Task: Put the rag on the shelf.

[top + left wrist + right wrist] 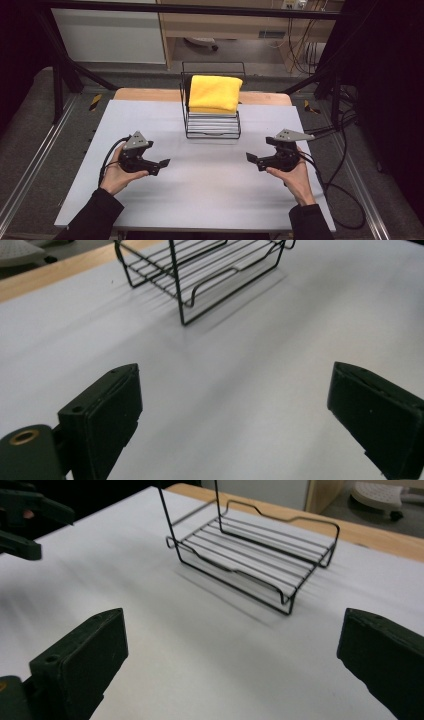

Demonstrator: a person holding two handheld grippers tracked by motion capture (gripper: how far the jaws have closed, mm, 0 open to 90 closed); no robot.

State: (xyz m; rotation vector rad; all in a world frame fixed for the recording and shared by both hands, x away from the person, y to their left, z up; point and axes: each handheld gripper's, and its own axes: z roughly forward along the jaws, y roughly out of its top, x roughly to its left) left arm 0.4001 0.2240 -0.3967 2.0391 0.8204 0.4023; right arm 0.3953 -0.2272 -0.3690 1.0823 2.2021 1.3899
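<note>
While both tongs rest apart and empty on worktop (150, 200), yellow towel (215, 93) sits on wire rack (212, 131) ahead, between left tongs (164, 164) and right tongs (250, 158) — roughly equidistant, long axis crosswise.

Black sleeves (100, 212), black cabled grippers

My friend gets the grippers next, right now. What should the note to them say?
Left gripper: open, holding nothing, low over the white table, left of centre.
Right gripper: open, holding nothing, right of centre.
Yellow towel: folded, on the upper shelf of the black wire rack at the far middle. The lower shelf is bare.
Done: nothing grabbed yet.
Left: probably reach for the towel, the only loose thing in the rack.
</note>
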